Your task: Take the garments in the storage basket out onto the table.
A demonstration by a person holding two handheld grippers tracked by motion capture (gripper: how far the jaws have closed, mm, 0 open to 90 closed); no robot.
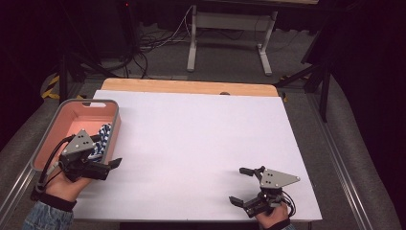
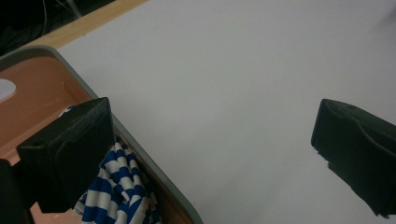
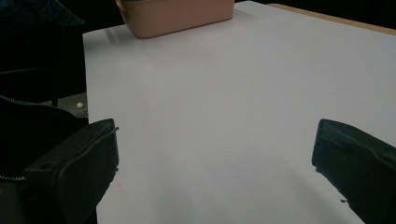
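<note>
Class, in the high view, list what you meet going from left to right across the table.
Pink bin → striped cloth inside it → left claw, open at the bin's near corner → bare white tabletop → right claw, open near the front edge.

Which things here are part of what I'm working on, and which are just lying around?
In play:
- blue-and-white striped cloth, lying in the bin
- pink bin, at the table's left edge
- left tool, open beside the bin
- right tool, open over the white tabletop

Just background:
- cables on the floor
- white table frame behind

White tabletop [image 1: 201, 139], wood edge [image 1: 189, 86], desk frame [image 1: 230, 28] behind
</note>
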